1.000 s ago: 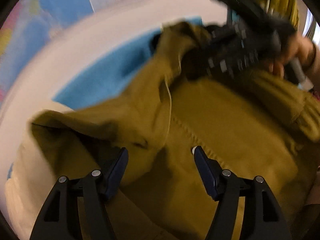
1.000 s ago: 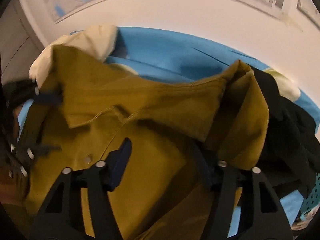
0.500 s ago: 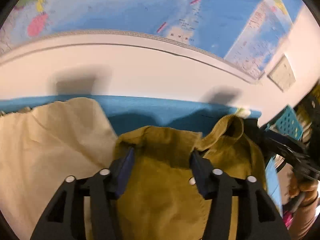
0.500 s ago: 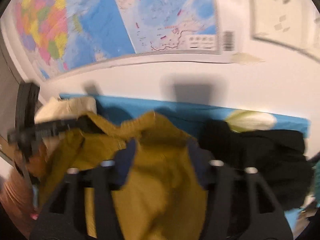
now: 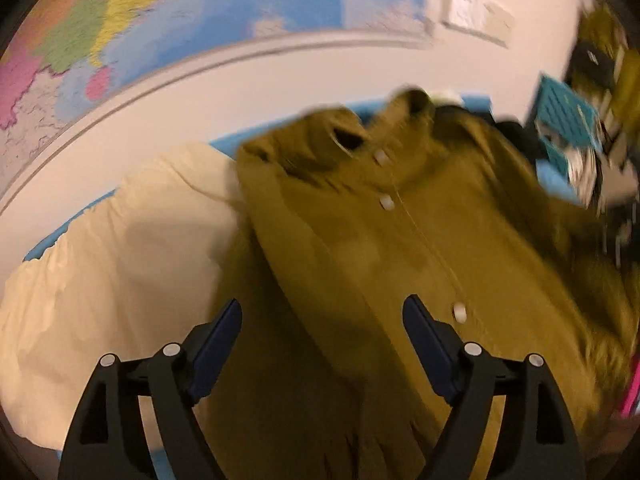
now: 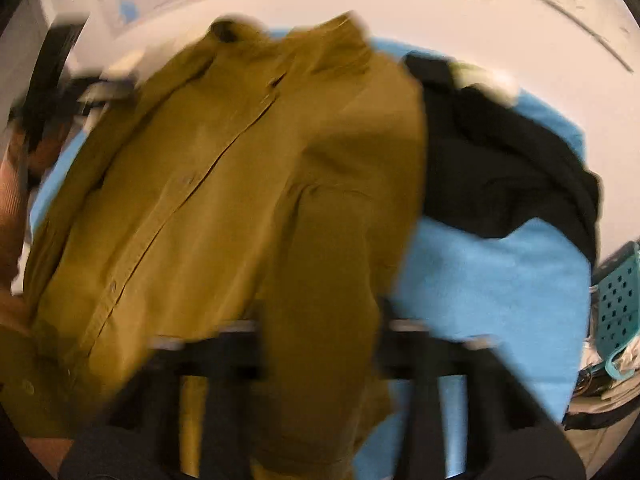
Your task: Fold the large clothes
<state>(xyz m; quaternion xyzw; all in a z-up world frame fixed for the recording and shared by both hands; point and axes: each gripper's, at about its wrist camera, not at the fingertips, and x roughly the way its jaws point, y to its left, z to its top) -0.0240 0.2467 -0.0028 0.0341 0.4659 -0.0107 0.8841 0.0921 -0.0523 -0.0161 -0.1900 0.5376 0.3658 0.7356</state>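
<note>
Right wrist view: right claw (image 6: 320, 320) grips the mustard shirt (image 6: 224, 184); left claw (image 5: 322, 332), just widened, hovers above it, nothing between its jaws.

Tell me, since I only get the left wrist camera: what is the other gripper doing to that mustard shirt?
Observer: The right gripper has just been closing its jaws, and a hanging fold of the mustard shirt runs down between them. The picture is blurred, but it looks pinched.
Visitor: What is the dark blob past the shirt?
Observer: A crumpled black garment, lying against the shirt's edge on the blue cover.
Visitor: Is anyone visible?
Observer: Only a brown ribbed sleeve at the picture's left edge.
</note>
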